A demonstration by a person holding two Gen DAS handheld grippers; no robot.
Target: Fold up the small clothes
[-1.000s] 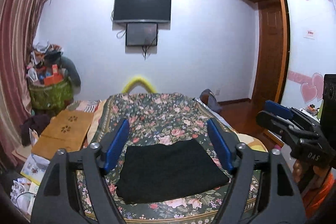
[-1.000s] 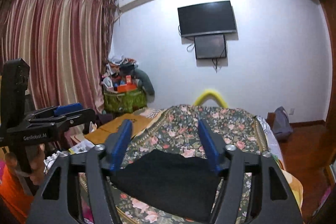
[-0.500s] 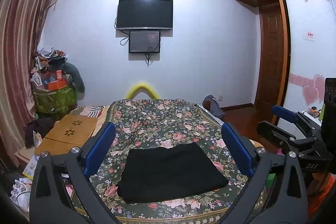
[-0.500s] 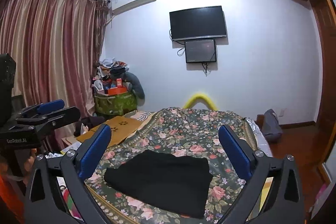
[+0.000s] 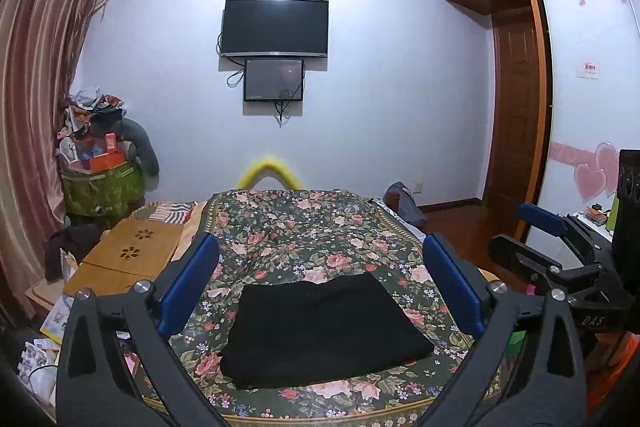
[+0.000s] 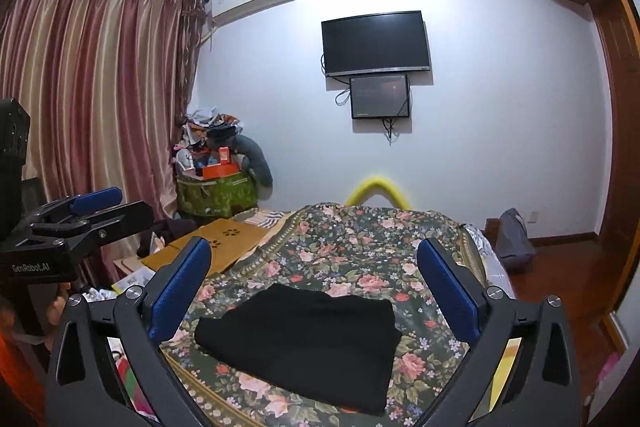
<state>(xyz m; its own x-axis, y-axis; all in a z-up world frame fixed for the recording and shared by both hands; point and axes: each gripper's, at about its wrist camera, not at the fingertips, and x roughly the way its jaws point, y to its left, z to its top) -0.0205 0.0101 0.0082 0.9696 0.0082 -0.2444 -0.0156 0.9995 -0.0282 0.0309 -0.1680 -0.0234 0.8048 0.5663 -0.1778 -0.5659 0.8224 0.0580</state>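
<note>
A black garment [image 5: 320,331], folded into a flat rectangle, lies on the floral bedspread [image 5: 304,227] near the front edge of the bed; it also shows in the right wrist view [image 6: 300,339]. My left gripper [image 5: 320,283] is open and empty, held above and in front of the garment, not touching it. My right gripper [image 6: 314,287] is open and empty too, held back from the garment. The right gripper shows at the right edge of the left wrist view [image 5: 560,247], and the left gripper shows at the left edge of the right wrist view [image 6: 80,219].
A wooden lap desk [image 5: 128,255] lies at the bed's left side beside a heaped green bag [image 5: 100,187]. Striped curtains [image 6: 92,87] hang on the left. A wall TV [image 5: 276,27] faces the bed. A wardrobe and door [image 5: 516,115] stand on the right.
Both grippers have opened wide and drawn up and back from the folded garment, which lies still on the bed.
</note>
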